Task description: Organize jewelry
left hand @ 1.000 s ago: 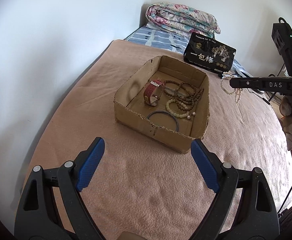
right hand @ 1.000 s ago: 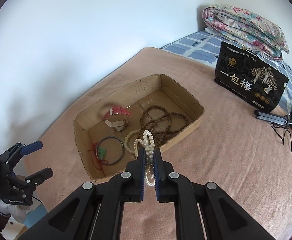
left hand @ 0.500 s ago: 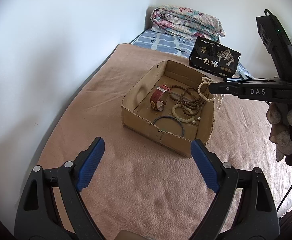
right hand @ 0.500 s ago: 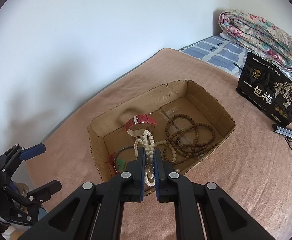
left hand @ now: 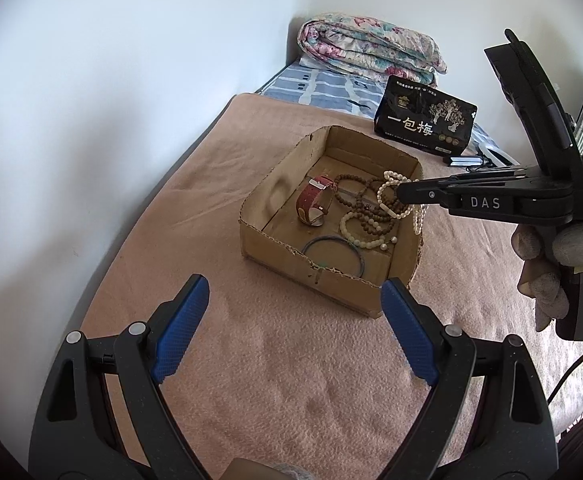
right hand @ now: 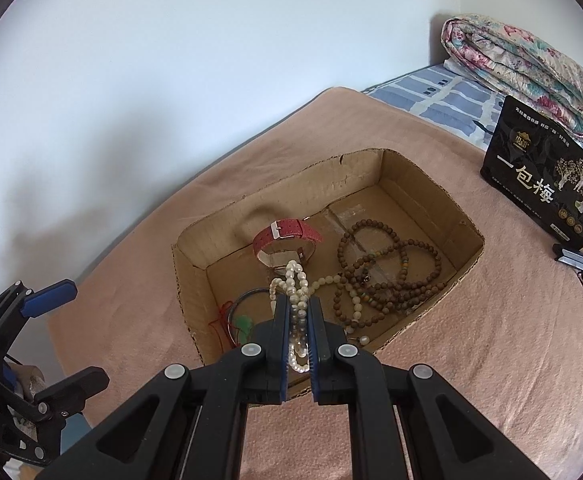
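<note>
Right claw [right hand: 298,312] clamps a pearl necklace [right hand: 293,286] above the cardboard box [right hand: 467,268] on the bed; left claw [left hand: 293,330] gapes wide, empty.

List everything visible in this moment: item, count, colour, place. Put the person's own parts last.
Cardboard box: 1, brown, on the blanket.
Watch: 1, red strap, in box.
Brown beads: 1 strand, brown, in box.
Cream beads: 1 strand, in box.
Bangle: 1, dark, in box.
Pearl strand: 1, white, held over box.
Black packet: 1, behind box.
Blanket: 1, pink, on bed.
Quilt: 1, floral, folded, far end.
Left gripper: blue pads, open, empty.
Right gripper: shut on pearl strand.
Right hand: gloved.
</note>
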A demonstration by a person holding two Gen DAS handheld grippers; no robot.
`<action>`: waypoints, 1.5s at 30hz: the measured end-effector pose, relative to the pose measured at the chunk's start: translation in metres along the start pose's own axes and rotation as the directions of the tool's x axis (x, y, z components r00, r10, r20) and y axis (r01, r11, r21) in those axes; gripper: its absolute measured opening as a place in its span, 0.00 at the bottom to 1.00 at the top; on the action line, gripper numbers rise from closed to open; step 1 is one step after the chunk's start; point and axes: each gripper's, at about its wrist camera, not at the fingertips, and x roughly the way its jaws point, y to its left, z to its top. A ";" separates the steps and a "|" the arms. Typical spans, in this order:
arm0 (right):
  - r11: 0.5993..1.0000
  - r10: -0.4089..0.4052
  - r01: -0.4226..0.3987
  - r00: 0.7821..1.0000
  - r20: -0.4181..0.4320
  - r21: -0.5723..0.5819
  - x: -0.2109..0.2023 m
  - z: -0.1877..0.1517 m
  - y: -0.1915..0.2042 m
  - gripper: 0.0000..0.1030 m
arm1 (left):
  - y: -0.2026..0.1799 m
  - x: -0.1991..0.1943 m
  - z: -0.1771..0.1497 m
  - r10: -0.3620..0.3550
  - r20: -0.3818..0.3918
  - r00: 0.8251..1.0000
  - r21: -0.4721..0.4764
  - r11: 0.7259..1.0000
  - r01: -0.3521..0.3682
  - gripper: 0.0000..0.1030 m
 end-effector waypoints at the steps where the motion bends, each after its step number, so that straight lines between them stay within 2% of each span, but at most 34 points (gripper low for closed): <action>1: 1.000 -0.001 0.001 1.000 0.002 0.002 0.000 0.000 0.000 0.05 | 0.000 0.000 0.000 0.000 0.001 1.000 0.000 1.000 0.000 0.87; 10: 1.000 -0.002 0.002 1.000 0.024 0.005 -0.006 0.001 0.001 0.06 | -0.004 -0.004 0.002 0.005 0.006 1.000 0.003 1.000 -0.005 0.87; 13: 1.000 -0.014 0.014 0.999 0.035 -0.012 -0.010 0.001 0.004 0.18 | -0.005 -0.006 0.003 0.005 0.009 1.000 0.000 1.000 -0.005 0.87; 16: 0.999 -0.025 0.026 0.998 0.052 -0.019 -0.017 -0.001 0.007 0.22 | -0.007 -0.011 0.005 0.013 0.019 1.000 0.005 1.000 -0.013 0.87; 18: 0.999 -0.031 0.032 0.998 0.063 -0.016 -0.023 -0.002 0.007 0.28 | -0.009 -0.015 0.006 0.012 0.026 1.000 0.008 1.000 -0.012 0.87; 20: 0.999 -0.047 0.049 0.996 0.075 -0.016 -0.030 -0.004 0.007 0.29 | -0.012 -0.020 0.008 0.011 0.033 0.999 0.012 1.000 -0.011 0.87; 23: 0.997 -0.072 0.074 0.993 0.099 -0.020 -0.043 -0.008 0.008 0.39 | -0.017 -0.028 0.010 0.017 0.043 0.999 0.018 1.000 -0.018 0.87; 28: 0.996 -0.086 0.088 0.987 0.135 -0.008 -0.069 -0.016 0.009 0.41 | -0.027 -0.043 0.012 0.046 0.063 0.997 0.026 0.999 -0.048 0.88; 30: 0.994 -0.105 0.106 0.983 0.153 -0.004 -0.080 -0.021 0.009 0.62 | -0.030 -0.050 0.013 0.051 0.073 0.996 0.028 0.998 -0.053 0.88; 31: 0.993 -0.115 0.117 0.979 0.168 0.000 -0.086 -0.024 0.009 0.65 | -0.032 -0.053 0.014 0.053 0.077 0.996 0.028 0.998 -0.056 0.88; 35: 0.992 -0.122 0.119 0.972 0.202 0.027 -0.110 -0.036 0.007 0.70 | -0.041 -0.066 0.013 0.058 0.091 0.994 0.036 0.997 -0.062 0.88; 39: 0.990 -0.139 0.126 0.961 0.237 0.069 -0.131 -0.052 0.002 0.82 | -0.050 -0.077 0.014 0.070 0.110 0.991 0.045 0.996 -0.076 0.88; 43: 0.985 -0.161 0.138 0.952 0.260 0.106 -0.149 -0.067 -0.004 0.85 | -0.057 -0.087 0.014 0.079 0.131 0.988 0.048 0.995 -0.086 0.88; 45: 0.982 -0.176 0.147 0.946 0.272 0.122 -0.156 -0.074 -0.006 0.91 | -0.061 -0.091 0.014 0.082 0.136 0.987 0.050 0.995 -0.089 0.88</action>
